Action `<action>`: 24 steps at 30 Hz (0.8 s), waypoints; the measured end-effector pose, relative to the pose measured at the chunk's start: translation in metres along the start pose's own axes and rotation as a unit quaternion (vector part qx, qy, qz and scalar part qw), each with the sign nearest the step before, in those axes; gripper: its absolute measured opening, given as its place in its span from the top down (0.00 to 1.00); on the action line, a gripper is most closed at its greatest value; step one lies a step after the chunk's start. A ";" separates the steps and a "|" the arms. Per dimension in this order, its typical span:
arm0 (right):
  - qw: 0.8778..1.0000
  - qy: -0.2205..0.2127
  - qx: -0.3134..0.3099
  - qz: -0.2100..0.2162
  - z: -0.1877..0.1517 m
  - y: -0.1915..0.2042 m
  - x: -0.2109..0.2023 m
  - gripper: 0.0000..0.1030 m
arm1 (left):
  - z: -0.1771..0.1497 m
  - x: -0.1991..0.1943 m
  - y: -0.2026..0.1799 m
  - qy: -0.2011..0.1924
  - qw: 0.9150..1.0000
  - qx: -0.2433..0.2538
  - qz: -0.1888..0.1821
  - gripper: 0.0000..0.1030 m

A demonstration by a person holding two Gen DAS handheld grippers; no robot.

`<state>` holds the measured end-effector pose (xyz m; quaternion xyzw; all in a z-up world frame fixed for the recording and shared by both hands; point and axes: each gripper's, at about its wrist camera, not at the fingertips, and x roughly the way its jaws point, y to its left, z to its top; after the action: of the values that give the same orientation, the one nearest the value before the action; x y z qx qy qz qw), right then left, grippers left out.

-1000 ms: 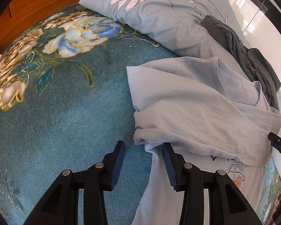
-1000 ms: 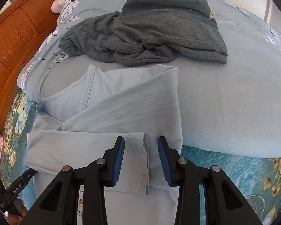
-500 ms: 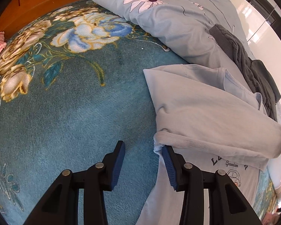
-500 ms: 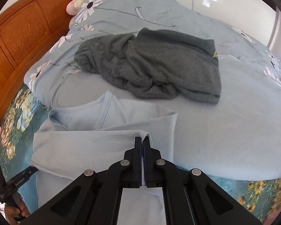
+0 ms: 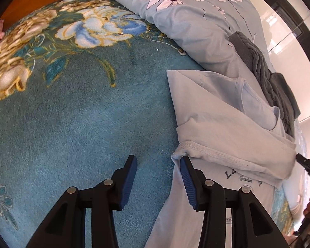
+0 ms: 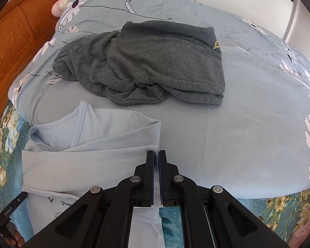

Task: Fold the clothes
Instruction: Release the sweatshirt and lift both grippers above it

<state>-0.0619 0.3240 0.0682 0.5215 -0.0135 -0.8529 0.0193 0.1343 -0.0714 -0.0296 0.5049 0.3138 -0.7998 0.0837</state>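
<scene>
Light-blue tee (image 6: pixel 88 157) lying beside grey sweater (image 6: pixel 155 62); R tongs (image 6: pixel 156 155) pinching tee's folded sleeve, L tongs (image 5: pixel 158 161) gaping w/ nothing between, at tee's cuff edge.

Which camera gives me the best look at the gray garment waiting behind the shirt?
The right wrist view: the gray garment lies crumpled across the middle of the picture on the floral duvet, its whole outline clear. The left wrist view shows it only as a thin, edge-on strip beyond the light blue shirt.

The light blue T-shirt (image 6: pixel 88 155) lies partly folded, its sleeve laid across the chest; dark print shows below the fold; a crumpled grey garment (image 6: pixel 146 62) lies beyond it.
</scene>
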 end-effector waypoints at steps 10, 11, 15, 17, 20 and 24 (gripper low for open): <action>0.997 0.011 0.050 0.060 -0.098 -0.049 -0.070 0.77 | -0.013 -0.105 -0.004 -0.034 0.986 -0.061 -0.152 0.43; 0.996 0.020 0.053 0.066 -0.113 -0.052 -0.073 0.77 | -0.010 -0.124 -0.007 -0.049 0.987 -0.045 -0.149 0.43; 0.992 0.031 0.075 0.096 -0.161 -0.066 -0.087 0.77 | 0.002 -0.203 -0.021 -0.110 0.984 0.015 -0.137 0.43; 0.990 0.026 0.084 0.111 -0.177 -0.073 -0.096 0.77 | 0.007 -0.242 -0.028 -0.141 0.980 0.046 -0.130 0.37; 0.987 0.027 0.088 0.130 -0.197 -0.076 -0.106 0.77 | 0.008 -0.298 -0.037 -0.189 0.971 0.103 -0.109 0.27; 0.985 0.035 0.078 0.152 -0.225 -0.075 -0.112 0.77 | -0.017 -0.334 -0.043 -0.198 0.965 0.150 -0.079 0.12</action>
<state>0.1876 0.4036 0.0623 0.5425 -0.1589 -0.8178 0.1085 0.2870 -0.0889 0.2708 0.3168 0.2059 -0.9259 0.0037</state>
